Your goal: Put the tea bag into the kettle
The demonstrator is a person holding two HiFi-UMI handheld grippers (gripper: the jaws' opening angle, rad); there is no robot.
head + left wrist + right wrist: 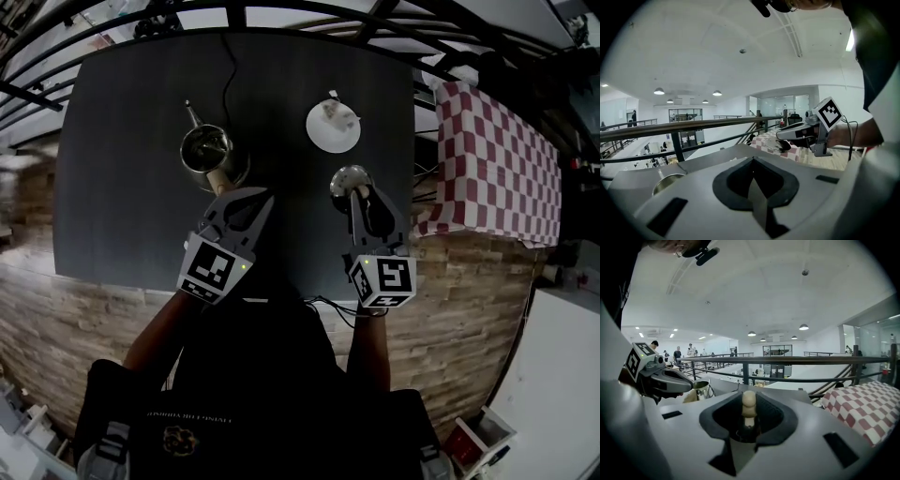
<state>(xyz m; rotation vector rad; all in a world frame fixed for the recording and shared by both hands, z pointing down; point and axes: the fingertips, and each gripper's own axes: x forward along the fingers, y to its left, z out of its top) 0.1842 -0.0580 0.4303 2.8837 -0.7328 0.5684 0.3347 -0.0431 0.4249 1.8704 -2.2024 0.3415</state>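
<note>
Right gripper view: the right gripper (358,197) is clenched on the knob (749,401) of the lid (345,178). The left gripper (248,199) is closed, empty – just beside the open kettle (208,150). The tea bag (335,112) lies on the plate (319,139), apart from the kettle.

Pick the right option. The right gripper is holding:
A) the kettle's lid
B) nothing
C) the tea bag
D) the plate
A: the right gripper is shut on the knob of the shiny lid, away from the open kettle, while the tea bag lies on the plate.
</note>
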